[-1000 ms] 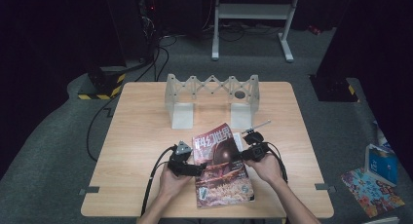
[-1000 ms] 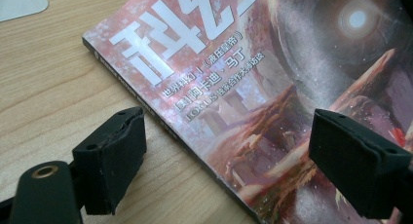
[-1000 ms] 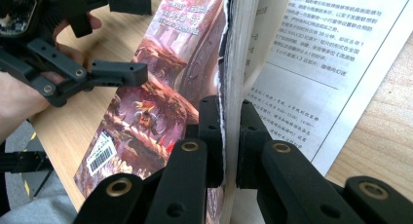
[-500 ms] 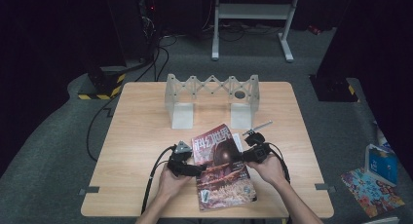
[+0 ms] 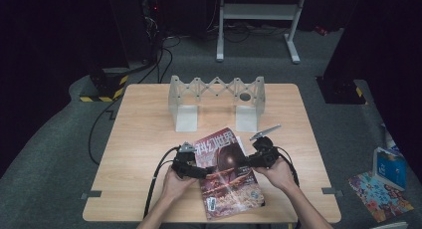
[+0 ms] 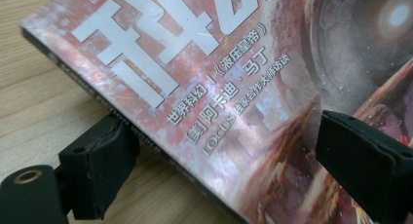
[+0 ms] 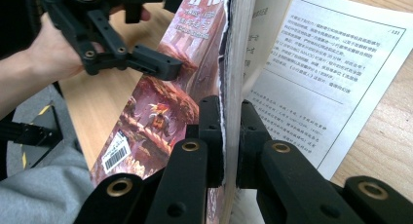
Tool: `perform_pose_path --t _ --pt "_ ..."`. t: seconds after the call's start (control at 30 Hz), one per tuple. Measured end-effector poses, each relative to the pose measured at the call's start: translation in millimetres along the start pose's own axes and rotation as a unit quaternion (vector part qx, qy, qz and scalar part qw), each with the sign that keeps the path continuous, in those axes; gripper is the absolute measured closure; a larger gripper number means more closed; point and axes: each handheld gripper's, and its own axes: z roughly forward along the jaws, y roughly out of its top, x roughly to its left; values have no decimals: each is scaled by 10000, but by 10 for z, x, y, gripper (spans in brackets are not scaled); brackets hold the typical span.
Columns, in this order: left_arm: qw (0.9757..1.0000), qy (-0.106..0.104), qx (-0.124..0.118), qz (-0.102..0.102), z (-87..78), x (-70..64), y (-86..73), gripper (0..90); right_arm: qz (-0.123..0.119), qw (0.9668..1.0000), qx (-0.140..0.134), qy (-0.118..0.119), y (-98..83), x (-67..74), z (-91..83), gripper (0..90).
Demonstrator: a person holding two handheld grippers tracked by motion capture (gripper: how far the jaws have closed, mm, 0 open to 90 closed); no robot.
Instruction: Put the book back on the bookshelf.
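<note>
High view: magazine (image 5: 229, 176) lies at table's (image 5: 144, 139) near edge, centre, long axis running near-to-far, slightly skewed. Left gripper (image 5: 191, 165) at its left edge, right gripper (image 5: 256, 158) at its right edge.

Left gripper view: jaws wide, one under the spine edge, one over the cover; pads not pressing. Magazine (image 6: 234, 78) sits between them.

Right gripper view: jaws narrow, clamped on cover plus a wad of pages (image 7: 233, 87), raised off the open page. Judgement: right does the lifting, left only steadies the spine.

Lying on table (image 5: 149, 134) near front edge: magazine (image 5: 226, 176), flanked by left gripper (image 5: 201, 170) and right gripper (image 5: 249, 162); standing behind: folding rack (image 5: 216, 97).
</note>
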Motion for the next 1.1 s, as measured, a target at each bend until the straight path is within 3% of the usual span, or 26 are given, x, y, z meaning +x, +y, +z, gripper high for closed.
perform_pose_path --t 0.23,0.47,0.7,0.87,1.0,1.1 --pt "9996 -148 -115 -196 -20 32 14 86 -352 9992 -6 165 -32 15 -36 845" --pt "9994 -219 -160 -229 -45 57 18 98 -600 9977 -42 300 -52 24 -47 846" --pt "9988 -378 -177 -267 -62 77 20 153 -755 9963 -32 415 -85 13 -74 846" --pt "9975 -522 -214 -415 -64 127 23 145 -859 9949 25 519 -98 21 -91 847" --pt "9972 -593 -210 -403 -68 162 18 132 -944 9936 57 616 -100 9 -80 847" --pt "9956 -744 -262 -501 -72 181 20 119 -990 9926 63 701 -102 6 -75 847"
